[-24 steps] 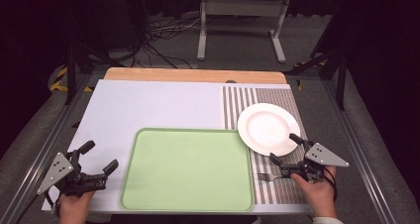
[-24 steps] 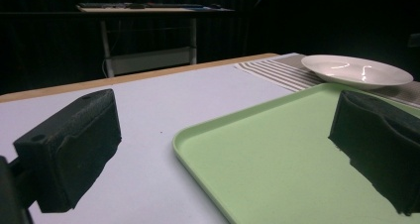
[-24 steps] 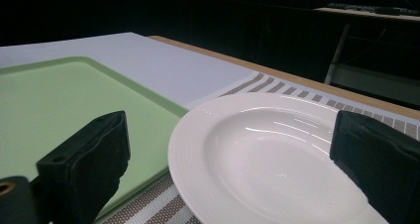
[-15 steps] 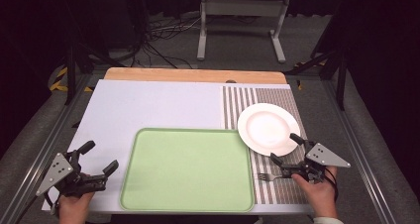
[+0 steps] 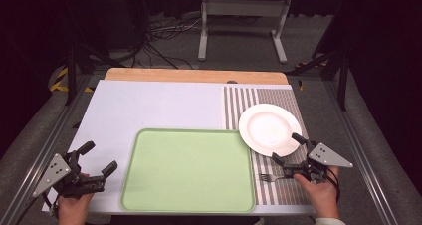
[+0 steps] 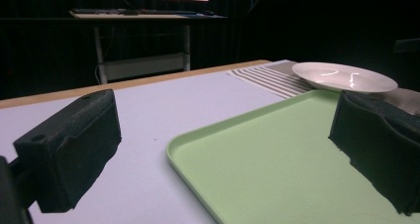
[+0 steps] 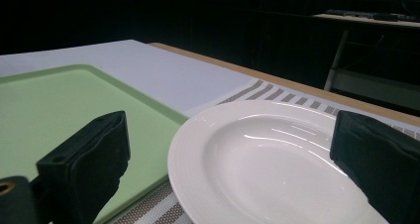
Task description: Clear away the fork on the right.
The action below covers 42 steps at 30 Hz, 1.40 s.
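At the near edge of the desk [image 5: 164, 100], the left tool [image 5: 99, 158] sits low by the left corner, its 2 jaws spread wide with nothing between them. In the left gripper view those jaws frame the near left corner of the green tray [image 6: 277, 169]. The right tool [image 5: 287, 149] is held at the near right, jaws likewise spread and pinching nothing, pointed at the white plate [image 5: 270, 129]. One jaw lies just beside the plate's near rim. A fork [image 5: 268, 177] lies on the striped placemat [image 5: 239, 103] just in front of the right hand [image 5: 318, 192], close to the tray's right edge. The tray takes the near middle of the desk. The plate rests on the placemat at the right, its left rim at the tray's far right corner. In the right gripper view the plate [image 7: 277, 164] sits between the 2 jaws. Beyond the lavender cover runs the desk's wooden far edge [image 5: 199, 75].
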Available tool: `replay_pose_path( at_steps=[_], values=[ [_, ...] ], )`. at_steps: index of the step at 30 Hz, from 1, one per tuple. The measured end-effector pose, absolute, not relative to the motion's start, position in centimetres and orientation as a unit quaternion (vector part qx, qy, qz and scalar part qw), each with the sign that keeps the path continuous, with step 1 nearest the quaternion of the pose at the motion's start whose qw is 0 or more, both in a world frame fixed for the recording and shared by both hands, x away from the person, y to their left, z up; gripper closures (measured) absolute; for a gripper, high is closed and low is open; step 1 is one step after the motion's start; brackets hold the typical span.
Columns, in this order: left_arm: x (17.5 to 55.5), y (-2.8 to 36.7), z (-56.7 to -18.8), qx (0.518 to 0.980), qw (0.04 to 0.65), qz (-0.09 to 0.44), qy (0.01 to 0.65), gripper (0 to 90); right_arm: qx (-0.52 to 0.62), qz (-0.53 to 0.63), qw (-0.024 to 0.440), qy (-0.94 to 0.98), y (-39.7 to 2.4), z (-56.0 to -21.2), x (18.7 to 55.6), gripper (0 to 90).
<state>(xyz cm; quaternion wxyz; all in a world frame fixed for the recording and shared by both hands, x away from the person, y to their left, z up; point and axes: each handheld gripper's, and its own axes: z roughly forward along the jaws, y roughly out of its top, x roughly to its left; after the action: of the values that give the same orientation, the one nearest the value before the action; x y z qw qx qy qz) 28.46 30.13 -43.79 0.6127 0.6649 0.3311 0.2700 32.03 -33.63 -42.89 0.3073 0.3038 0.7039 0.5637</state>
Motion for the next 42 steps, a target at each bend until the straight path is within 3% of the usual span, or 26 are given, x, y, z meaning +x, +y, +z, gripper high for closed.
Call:
replay_pose_path(
  at_steps=[14,26,42],
  values=[
    [28.4,29.7,-43.9,0.683,0.605,0.257,0.319,0.2,0.286,0.550,0.286,0.731,-33.5,-40.4,33.0,2.3],
    [28.2,29.9,-43.8,0.674,0.613,0.255,0.323,0.3,0.232,0.461,0.240,0.822,-32.4,-38.6,33.8,13.8],
    [28.2,29.9,-43.9,0.674,0.614,0.257,0.322,0.3,0.197,0.345,0.191,0.898,-31.6,-37.9,34.6,13.5]
  ],
)
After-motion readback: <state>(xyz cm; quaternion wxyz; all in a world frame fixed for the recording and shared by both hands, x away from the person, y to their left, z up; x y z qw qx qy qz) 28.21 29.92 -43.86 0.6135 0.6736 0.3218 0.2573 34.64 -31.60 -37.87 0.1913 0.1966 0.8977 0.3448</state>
